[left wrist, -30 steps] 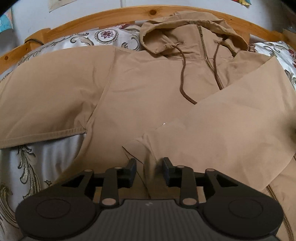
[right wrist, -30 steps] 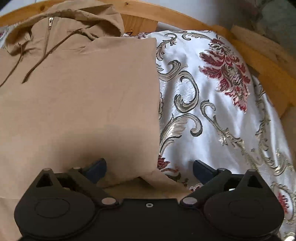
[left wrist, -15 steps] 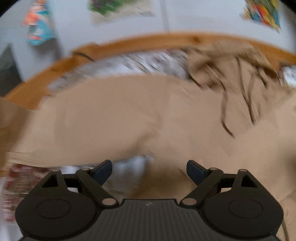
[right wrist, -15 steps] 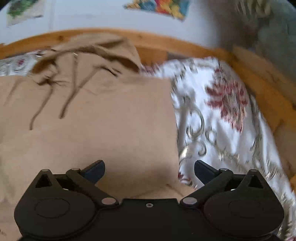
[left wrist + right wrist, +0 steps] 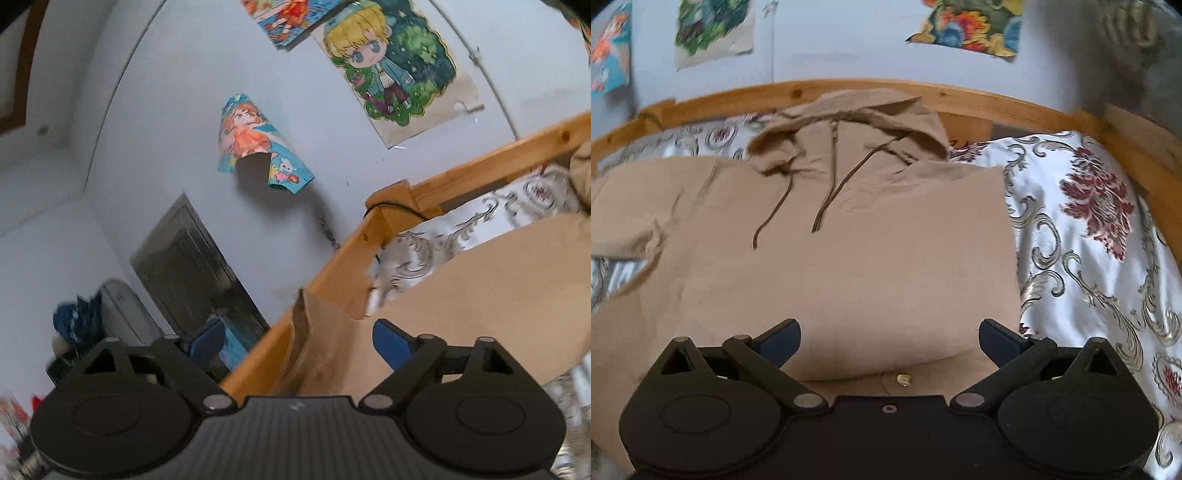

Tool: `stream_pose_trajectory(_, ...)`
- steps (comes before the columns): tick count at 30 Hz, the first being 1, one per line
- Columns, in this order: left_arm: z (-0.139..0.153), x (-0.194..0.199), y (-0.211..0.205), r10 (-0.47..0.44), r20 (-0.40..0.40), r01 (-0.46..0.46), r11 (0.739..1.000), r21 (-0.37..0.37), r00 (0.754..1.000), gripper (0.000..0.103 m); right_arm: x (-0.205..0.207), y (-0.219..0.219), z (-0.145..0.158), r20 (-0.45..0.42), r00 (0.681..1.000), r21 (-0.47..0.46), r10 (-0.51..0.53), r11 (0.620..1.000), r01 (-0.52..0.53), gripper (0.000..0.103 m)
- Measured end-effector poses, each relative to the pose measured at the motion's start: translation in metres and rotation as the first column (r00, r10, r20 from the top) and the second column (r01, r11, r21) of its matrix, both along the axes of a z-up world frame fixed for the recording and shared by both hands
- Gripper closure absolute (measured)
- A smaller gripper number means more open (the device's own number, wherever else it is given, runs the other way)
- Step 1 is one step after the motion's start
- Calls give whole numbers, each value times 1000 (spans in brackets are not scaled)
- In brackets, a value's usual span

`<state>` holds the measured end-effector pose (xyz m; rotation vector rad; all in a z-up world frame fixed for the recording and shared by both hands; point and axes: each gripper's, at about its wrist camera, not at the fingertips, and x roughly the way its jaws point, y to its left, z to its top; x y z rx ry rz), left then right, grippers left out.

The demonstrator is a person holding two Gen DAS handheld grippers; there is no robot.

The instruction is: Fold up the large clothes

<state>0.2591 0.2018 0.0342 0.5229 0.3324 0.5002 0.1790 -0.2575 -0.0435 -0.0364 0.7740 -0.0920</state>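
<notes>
One tan hooded jacket (image 5: 879,251) lies on the bed; both the left claw (image 5: 299,341) and right claw (image 5: 890,334) gape wide, empty.

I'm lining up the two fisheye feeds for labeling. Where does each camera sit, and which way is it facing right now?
Left wrist: sits behind the open left tongs, tilted up toward the wall with cartoon posters; the wooden bed frame and the end of a tan sleeve lie ahead. Only the tongs show.
Right wrist: sits behind the open right tongs, looking across the tan hooded jacket on the floral bedspread. Only the tongs show.
Shared: jacket, bedspread, bed frame, postered wall.
</notes>
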Motion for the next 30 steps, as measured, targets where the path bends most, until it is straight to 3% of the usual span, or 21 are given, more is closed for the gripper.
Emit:
stream_pose_trajectory(3,-4,25,-2,7,-32,-5,998,58,999,16,0,2,-2,-7,1000,22,15,1000,-15,1)
stream_pose_trajectory(6,-11,48,4,19,-114,-12,998,56,993,28,-1,3,0,8,1000,25,27,999,-27,1)
stream_pose_trajectory(9,-13,63,11,31,-169,-30,1000,9,985,64,-1,3,2,21,999,30,31,999,-31,1)
stream_pose_trajectory(10,-10,66,13,33,-178,-37,999,-16,983,100,-1,2,2,20,999,36,31,999,-32,1)
stream_pose_trajectory(11,-7,68,14,42,-184,-50,998,-39,982,103,-1,2,2,19,999,42,31,999,-32,1)
stream_pose_trajectory(16,34,54,2,-36,-143,17,992,-127,989,103,2,1,3,29,999,61,32,998,-34,1)
stream_pose_trajectory(23,102,23,-34,-207,-111,181,961,-208,972,103,-2,2,4,40,997,72,68,995,-70,1)
stream_pose_trajectory(27,131,10,-51,-307,-108,249,897,-365,946,103,-5,-1,6,61,996,89,70,993,-75,1)
stream_pose_trajectory(30,149,5,-71,-413,-87,320,807,-497,906,103,-11,-4,10,126,988,151,88,983,-107,1)
